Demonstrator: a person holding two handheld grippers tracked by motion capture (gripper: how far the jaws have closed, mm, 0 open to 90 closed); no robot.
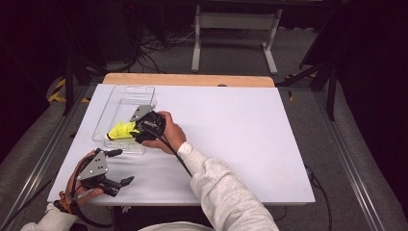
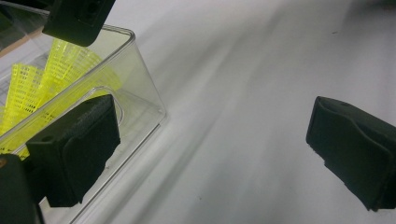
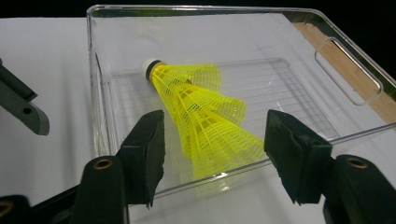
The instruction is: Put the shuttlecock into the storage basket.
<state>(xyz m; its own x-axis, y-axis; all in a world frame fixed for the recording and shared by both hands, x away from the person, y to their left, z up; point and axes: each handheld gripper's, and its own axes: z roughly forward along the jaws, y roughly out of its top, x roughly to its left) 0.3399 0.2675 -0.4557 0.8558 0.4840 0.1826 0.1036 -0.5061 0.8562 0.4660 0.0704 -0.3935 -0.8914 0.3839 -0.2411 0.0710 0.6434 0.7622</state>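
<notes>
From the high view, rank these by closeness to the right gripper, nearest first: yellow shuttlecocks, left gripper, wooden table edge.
1. The yellow shuttlecocks, in the clear tray, just left of the right gripper.
2. The left gripper, below it near the table's front-left corner.
3. The wooden table edge, along the far side.

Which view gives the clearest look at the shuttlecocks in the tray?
The right gripper view: the yellow shuttlecocks lie nested in the clear tray, white cork and mesh skirts plain. The left gripper view catches only part of the skirts through the tray wall. The high view shows a small yellow patch.
</notes>
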